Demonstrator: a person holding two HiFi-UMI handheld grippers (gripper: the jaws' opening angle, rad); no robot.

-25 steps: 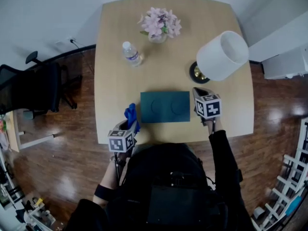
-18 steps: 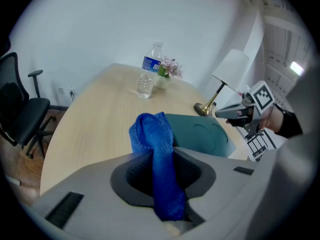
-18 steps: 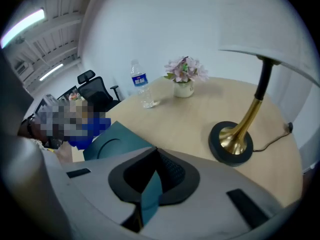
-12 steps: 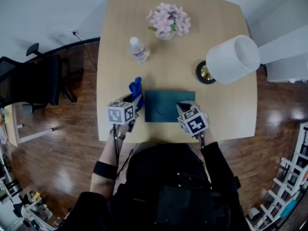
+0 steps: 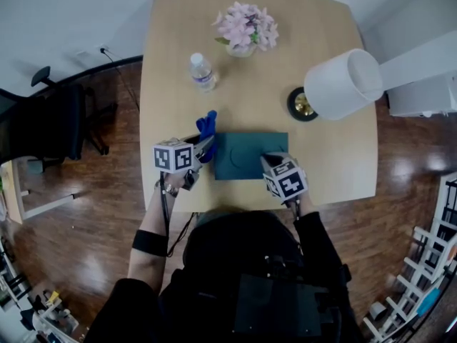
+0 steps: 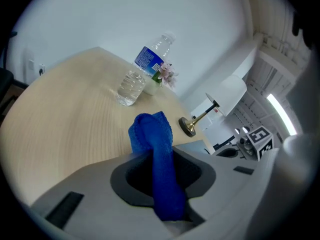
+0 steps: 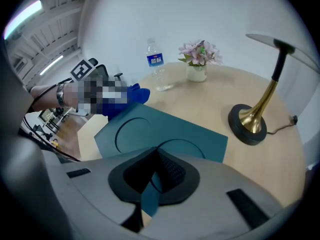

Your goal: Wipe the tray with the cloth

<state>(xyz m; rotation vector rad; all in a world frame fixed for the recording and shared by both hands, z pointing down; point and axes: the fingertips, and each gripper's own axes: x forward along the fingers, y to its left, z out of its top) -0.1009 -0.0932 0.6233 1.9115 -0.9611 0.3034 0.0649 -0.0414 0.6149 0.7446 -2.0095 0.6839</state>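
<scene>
A dark teal tray (image 5: 246,154) with two round recesses lies flat near the front edge of the wooden table (image 5: 178,84). My left gripper (image 5: 205,146) is shut on a blue cloth (image 5: 207,126), which stands up out of the jaws right at the tray's left edge. In the left gripper view the cloth (image 6: 154,154) runs between the pads of the left gripper (image 6: 157,189). My right gripper (image 5: 273,164) sits at the tray's near right corner. In the right gripper view a strip of the tray (image 7: 165,129) is pinched in the right gripper (image 7: 152,184).
Behind the tray stand a water bottle (image 5: 202,71), a vase of pink flowers (image 5: 246,28) and a brass lamp with a white shade (image 5: 341,83) and a black base (image 5: 303,104). A black office chair (image 5: 50,127) is on the floor to the left.
The left gripper has carried the cloth forward and right to the tray's left edge. The right gripper came from the tray's right side to its near right corner, then stayed.
</scene>
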